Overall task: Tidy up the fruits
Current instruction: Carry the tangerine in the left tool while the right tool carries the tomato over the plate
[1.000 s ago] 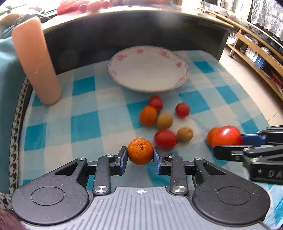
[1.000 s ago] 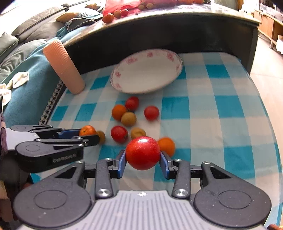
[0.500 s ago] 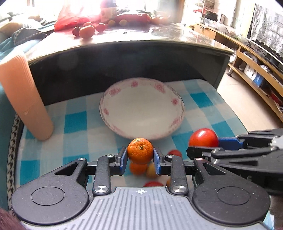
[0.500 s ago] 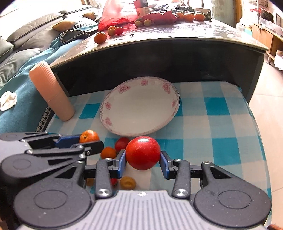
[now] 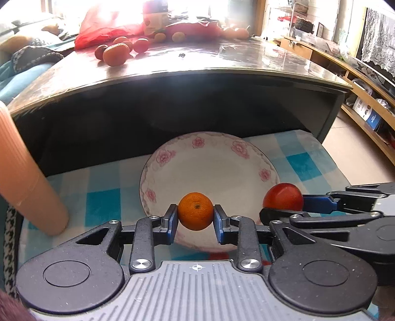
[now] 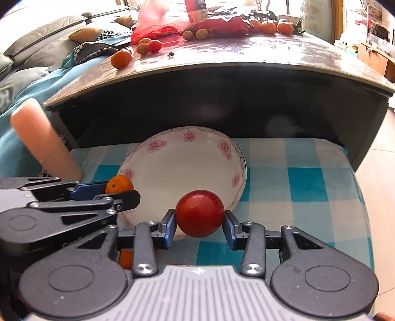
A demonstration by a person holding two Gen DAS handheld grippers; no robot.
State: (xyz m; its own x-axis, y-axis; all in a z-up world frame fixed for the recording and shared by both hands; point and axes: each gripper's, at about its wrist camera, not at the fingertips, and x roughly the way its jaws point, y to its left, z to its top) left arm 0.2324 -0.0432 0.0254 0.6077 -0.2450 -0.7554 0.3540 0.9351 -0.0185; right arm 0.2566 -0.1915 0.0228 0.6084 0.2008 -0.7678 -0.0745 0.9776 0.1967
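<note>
My left gripper [image 5: 195,212] is shut on a small orange mandarin [image 5: 195,210], held over the near rim of a white plate with pink flowers [image 5: 209,163]. My right gripper [image 6: 199,217] is shut on a red tomato [image 6: 199,212], held over the plate's [image 6: 177,168] near right rim. Each gripper shows in the other's view: the right gripper [image 5: 284,205] with the tomato [image 5: 283,197] at the right, the left gripper [image 6: 121,191] with the mandarin [image 6: 118,184] at the left. One orange fruit [image 6: 125,258] peeks out below the left gripper; the other loose fruits are hidden.
The plate lies on a blue-and-white checked cloth [image 6: 306,182] under a dark table top [image 5: 197,66] that carries more fruit [image 5: 116,54] and a red bag [image 6: 160,22]. A peach-coloured cylinder [image 5: 27,182] leans at the left. Floor and shelves lie to the right.
Both grippers have carried their fruits forward from the loose fruit pile to the plate, which is now close beneath them. The pile has dropped out of sight.
</note>
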